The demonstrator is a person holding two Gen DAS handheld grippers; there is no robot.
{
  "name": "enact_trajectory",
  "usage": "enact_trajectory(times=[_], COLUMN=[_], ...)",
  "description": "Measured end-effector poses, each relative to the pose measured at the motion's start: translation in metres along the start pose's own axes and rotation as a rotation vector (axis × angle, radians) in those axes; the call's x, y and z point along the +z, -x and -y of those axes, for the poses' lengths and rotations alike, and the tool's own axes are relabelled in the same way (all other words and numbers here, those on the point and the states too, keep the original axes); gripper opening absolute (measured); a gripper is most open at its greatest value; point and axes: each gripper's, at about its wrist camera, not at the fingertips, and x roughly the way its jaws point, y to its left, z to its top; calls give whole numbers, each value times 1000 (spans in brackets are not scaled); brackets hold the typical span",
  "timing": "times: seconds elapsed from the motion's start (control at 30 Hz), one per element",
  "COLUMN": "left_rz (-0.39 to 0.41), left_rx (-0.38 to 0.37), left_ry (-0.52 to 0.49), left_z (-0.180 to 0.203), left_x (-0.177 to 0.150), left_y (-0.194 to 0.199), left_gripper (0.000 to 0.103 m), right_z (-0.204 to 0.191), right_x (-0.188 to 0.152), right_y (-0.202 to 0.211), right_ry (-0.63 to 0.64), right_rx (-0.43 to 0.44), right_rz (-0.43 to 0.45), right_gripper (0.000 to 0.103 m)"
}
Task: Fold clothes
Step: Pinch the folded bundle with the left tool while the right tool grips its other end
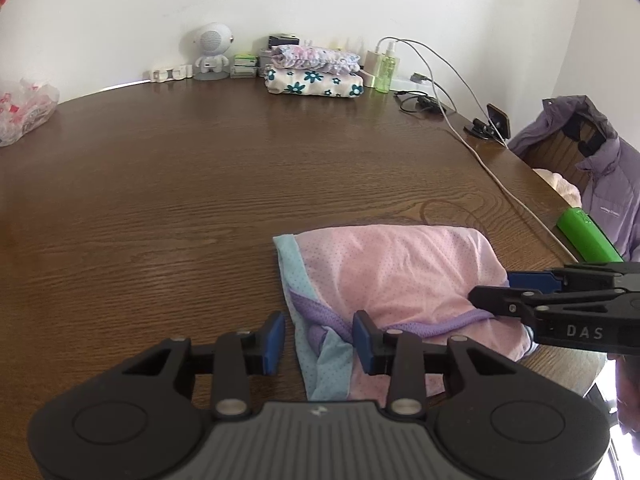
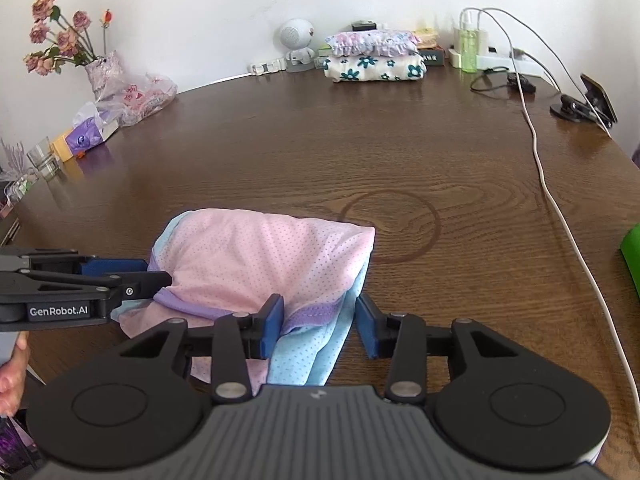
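The folded pink garment (image 1: 392,280) lies lengthwise along the tabletop's (image 1: 200,184) near edge. Left gripper (image 1: 320,340) and right gripper (image 2: 320,326) both stand spread over its near hem, pinching nothing.

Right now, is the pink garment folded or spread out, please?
Folded: the pink garment lies as a compact, doubled-over bundle on the table, its blue and purple edges layered underneath.

Table: dark brown wood-grain top (image 2: 360,152), a faint ring mark right of centre.
Speaker figure: white, robot-shaped (image 1: 211,53), top centre by the wall.
Flowers: dried pink roses in a vase (image 2: 60,40), upper left of the right wrist view.
Plastic bag: clear with red print (image 2: 140,94), just right of the vase.
Spray bottle: pale green (image 1: 387,66), upper right.
Cable: white (image 2: 560,216), trailing down the right side.
Jacket: purple (image 1: 600,168), on a chair at right edge.
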Motion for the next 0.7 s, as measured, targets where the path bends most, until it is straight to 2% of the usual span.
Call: enact_trajectory(times=[0.03,0.1,0.17,0.3,0.43,0.7], left_rz=[4,11,18,66,104,190], left_rx=[-18,-65,-101,-85,-84,-87], left_ry=[3,28,69,51,19,-46], left_z=[-1,-4,-8,-9,-11,-11], left_x=[0,0,1,9,34,94], left_y=[-1,-4,-8,-12,-16,-26], left_gripper=[29,12,9,6,6,6], right_z=[0,2,6,13,17,18], right_x=[1,2,4,14,35,95], right_y=[-1,-4,-8,-16,-22,-26], right_ry=[4,-5,-27,-57,-43,28], right_rx=[7,36,56,81,97,91], right_rz=[1,6,16,32,50,144], right_gripper=[34,24,18,8,7,7])
